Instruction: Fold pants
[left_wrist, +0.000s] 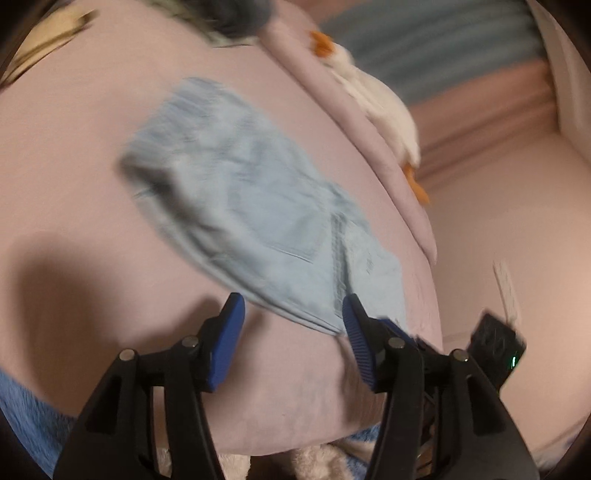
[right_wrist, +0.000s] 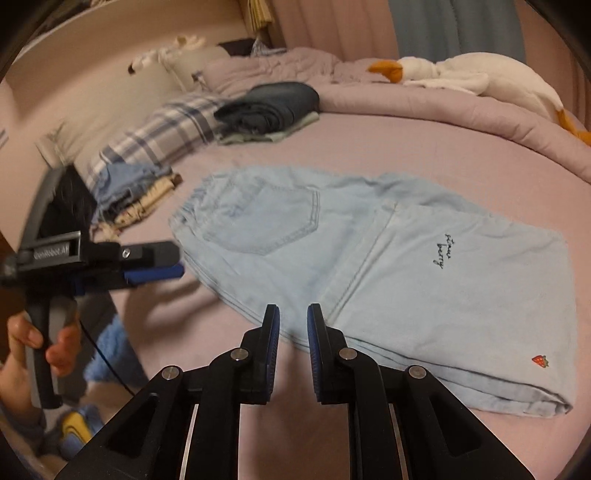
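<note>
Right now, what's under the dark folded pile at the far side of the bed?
The dark folded jeans sit on a pale green folded garment, only its edges showing. Below that lies the pink sheet. Anything between the layers is covered.

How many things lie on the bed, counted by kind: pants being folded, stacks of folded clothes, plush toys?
Light blue pants being folded: 1
Stacks of folded clothes: 2, the dark stack and the mixed stack
Goose plush toy: 1
Total: 4
</note>
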